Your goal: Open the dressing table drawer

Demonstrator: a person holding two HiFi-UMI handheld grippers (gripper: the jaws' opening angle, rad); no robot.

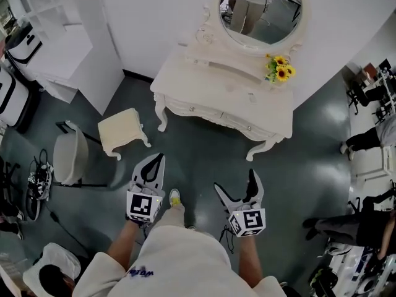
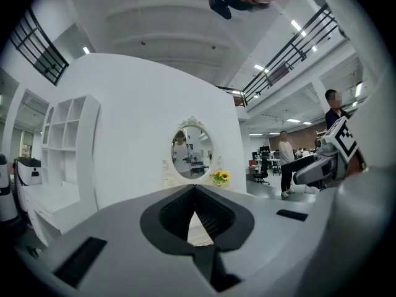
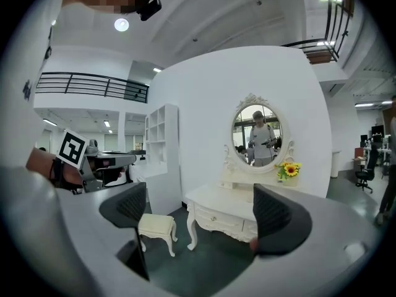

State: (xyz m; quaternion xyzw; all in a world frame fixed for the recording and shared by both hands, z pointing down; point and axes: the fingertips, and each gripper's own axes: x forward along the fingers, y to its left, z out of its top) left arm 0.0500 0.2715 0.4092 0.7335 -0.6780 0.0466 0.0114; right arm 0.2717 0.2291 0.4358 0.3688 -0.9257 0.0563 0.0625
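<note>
A cream dressing table (image 1: 185, 79) with an oval mirror (image 1: 262, 8) stands against the white wall. Its two front drawers (image 1: 189, 109) (image 1: 250, 127) are closed, each with a small knob. In the right gripper view the dressing table (image 3: 216, 200) lies ahead at some distance. My left gripper (image 1: 160, 157) is held low over the floor, well short of the table, its jaws shut with nothing between them. My right gripper (image 1: 236, 185) hangs beside it, jaws spread wide and empty. In the left gripper view the left gripper (image 2: 194, 187) mostly hides the table.
A small cream stool (image 1: 124, 132) stands on the dark floor left of the table. Sunflowers (image 1: 280, 68) sit on the tabletop's right end. White shelving (image 1: 59, 39) is at far left, a lamp (image 1: 69, 156) and cables nearby. People and office chairs are at right.
</note>
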